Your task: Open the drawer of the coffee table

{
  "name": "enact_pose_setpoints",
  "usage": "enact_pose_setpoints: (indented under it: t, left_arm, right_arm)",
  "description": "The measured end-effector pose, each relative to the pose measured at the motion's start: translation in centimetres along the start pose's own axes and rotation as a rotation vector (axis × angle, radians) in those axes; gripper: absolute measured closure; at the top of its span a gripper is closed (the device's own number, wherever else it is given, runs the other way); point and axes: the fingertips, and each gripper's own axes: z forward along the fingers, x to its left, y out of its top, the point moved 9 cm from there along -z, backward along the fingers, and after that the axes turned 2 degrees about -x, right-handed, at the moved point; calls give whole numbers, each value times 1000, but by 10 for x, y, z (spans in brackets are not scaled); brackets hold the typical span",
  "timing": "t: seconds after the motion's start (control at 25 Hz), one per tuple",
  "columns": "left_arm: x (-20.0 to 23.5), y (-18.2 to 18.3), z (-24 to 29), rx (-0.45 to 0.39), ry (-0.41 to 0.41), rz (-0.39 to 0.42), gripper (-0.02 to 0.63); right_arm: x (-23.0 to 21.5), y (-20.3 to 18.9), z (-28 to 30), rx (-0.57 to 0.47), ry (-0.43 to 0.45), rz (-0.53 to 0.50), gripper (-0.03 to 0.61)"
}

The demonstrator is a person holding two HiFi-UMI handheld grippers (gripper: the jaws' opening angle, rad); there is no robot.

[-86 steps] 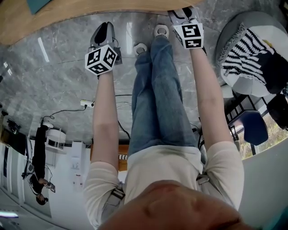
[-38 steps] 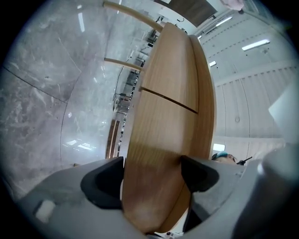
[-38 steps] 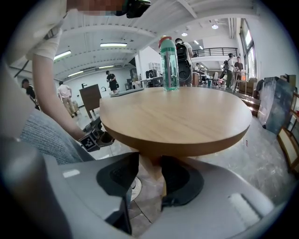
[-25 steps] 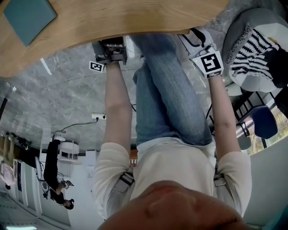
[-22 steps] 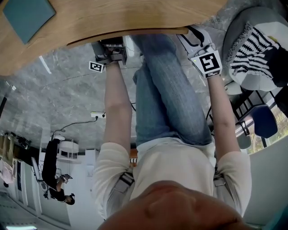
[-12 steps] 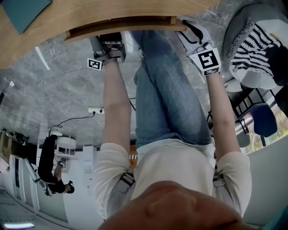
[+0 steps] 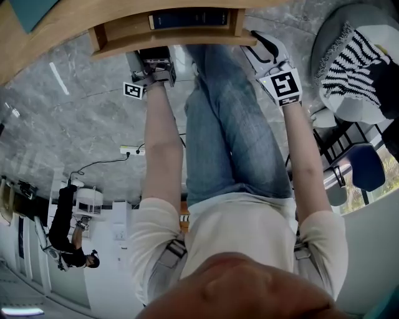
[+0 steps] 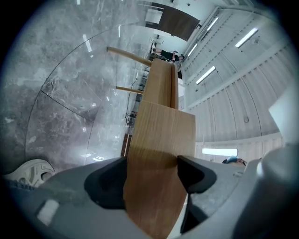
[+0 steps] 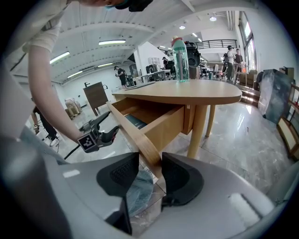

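The wooden coffee table [image 7: 56, 31] lies along the top of the head view. Its drawer [image 7: 168, 38] stands pulled out below the table edge, with a dark blue book [image 7: 187, 19] showing inside. My left gripper [image 7: 153, 57] is shut on the drawer's front panel [image 8: 159, 149], and the wood fills the gap between both pads [image 8: 110, 186]. My right gripper [image 7: 254, 42] is shut on the panel's right end. In the right gripper view the panel's thin edge [image 9: 142, 140] runs between my gripper's [image 9: 150, 172] pads and the open drawer box [image 9: 161, 123] shows behind.
The person's legs in jeans [image 7: 230, 124] reach under the drawer between the two arms. A round pouf with a striped cloth [image 7: 349, 68] stands to the right, with a blue chair [image 7: 355, 174] below it. A power strip with cable [image 7: 131, 149] lies on the marble floor. A bottle [image 9: 181, 53] stands on the table top.
The drawer has slid out from under the table top toward the person, and the blue book inside has come into view. Both grippers moved back with the front panel.
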Motion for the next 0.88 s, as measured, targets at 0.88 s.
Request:
enact_pose_setpoints:
  t: [0.88]
  left_arm:
    - [-11,7,-65,25,90,20,408]
  right_arm:
    - [36,-45,3,45,63,5,413]
